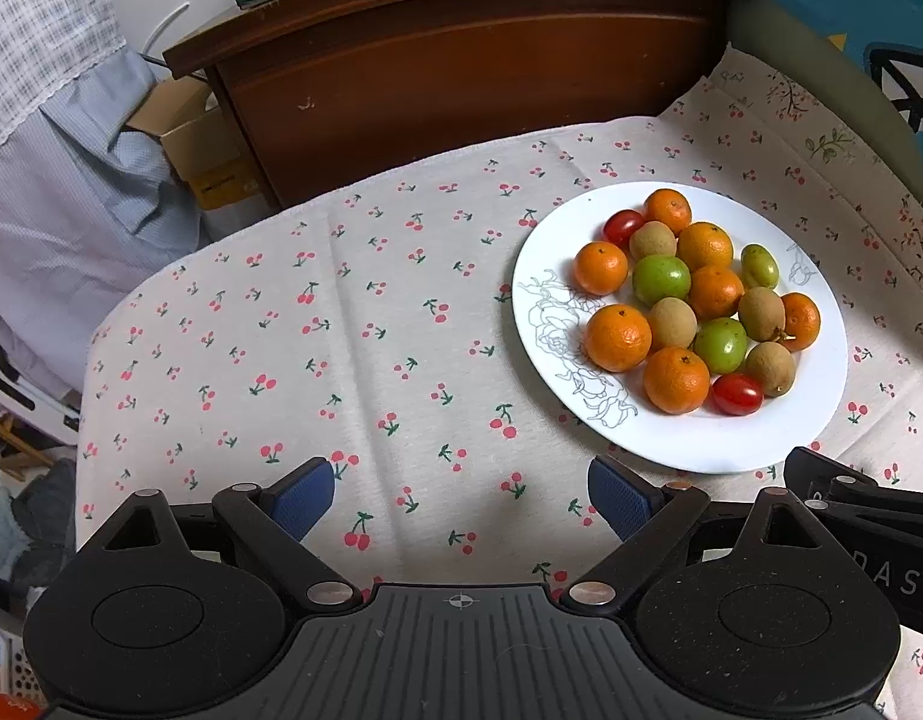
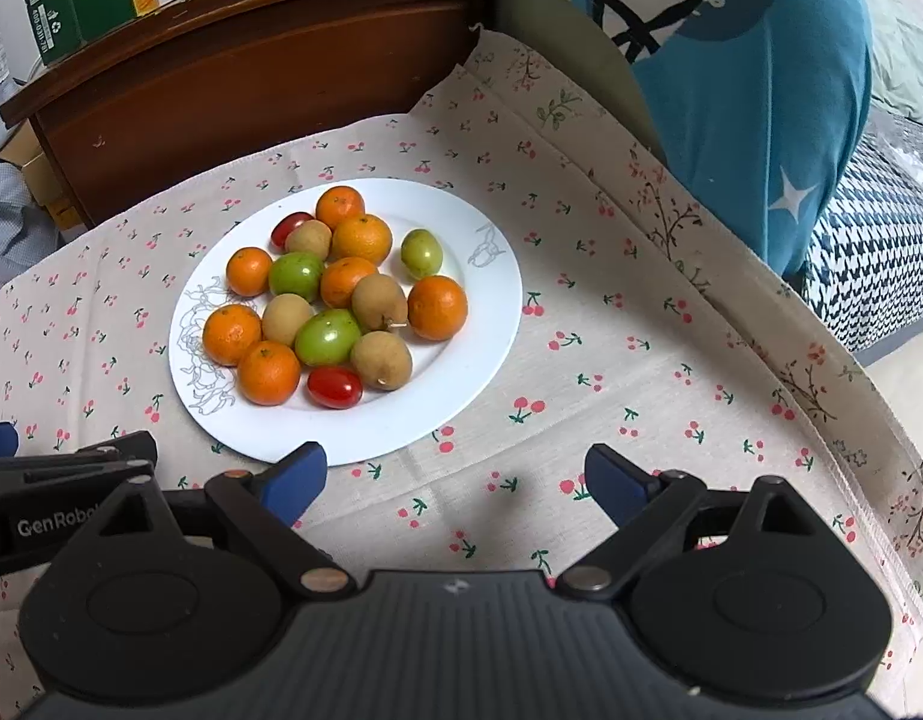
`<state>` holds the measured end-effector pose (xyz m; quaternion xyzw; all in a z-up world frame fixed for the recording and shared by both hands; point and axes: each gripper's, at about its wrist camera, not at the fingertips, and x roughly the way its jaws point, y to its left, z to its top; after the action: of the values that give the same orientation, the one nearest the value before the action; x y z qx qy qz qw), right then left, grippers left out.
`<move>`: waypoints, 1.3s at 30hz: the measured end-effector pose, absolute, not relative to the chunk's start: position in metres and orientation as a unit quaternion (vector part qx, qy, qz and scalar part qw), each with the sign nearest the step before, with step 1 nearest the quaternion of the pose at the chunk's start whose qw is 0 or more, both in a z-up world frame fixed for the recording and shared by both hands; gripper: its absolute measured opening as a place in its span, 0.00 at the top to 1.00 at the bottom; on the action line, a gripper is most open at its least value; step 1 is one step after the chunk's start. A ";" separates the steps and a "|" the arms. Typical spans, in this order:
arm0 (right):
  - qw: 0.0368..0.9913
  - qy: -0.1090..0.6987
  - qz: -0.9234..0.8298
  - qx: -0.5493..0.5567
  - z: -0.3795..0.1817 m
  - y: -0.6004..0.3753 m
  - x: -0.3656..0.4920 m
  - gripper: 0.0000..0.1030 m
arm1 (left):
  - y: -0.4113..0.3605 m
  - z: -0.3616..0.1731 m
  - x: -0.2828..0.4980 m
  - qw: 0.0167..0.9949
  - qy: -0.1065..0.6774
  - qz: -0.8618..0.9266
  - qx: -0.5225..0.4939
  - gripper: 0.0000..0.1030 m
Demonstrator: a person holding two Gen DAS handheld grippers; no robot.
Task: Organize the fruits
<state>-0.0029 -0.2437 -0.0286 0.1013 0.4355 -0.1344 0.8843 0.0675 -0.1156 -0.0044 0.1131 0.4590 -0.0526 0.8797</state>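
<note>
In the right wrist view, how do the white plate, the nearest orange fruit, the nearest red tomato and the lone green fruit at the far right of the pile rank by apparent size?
1. White plate, largest by far.
2. Nearest orange fruit.
3 and 4. Nearest red tomato and lone green fruit look alike; the green one lies farther from the camera, so their order is unsure.

Lying under both pairs of fingers, a matt woven cloth printed with cherries, creased in soft folds. Sitting ahead of the right fingers, a glossy white plate, smooth as glazed china. Shining on it, smooth-skinned tomatoes and green fruits; looking dull and rough, brown fruits; showing dimpled peel, oranges. Gleaming beyond, varnished dark wood. Showing ribbed blue rubbery pads on matt black plastic.
</note>
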 end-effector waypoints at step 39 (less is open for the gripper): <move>0.912 0.401 -0.030 0.077 -0.062 -0.201 -0.062 0.09 | -0.054 -0.015 0.002 0.875 0.474 -0.033 0.090 0.10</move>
<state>-0.0621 -0.2011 -0.0621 0.0770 0.4015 -0.0300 0.9121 0.0016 -0.0542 -0.0147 0.0904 0.4740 -0.0334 0.8752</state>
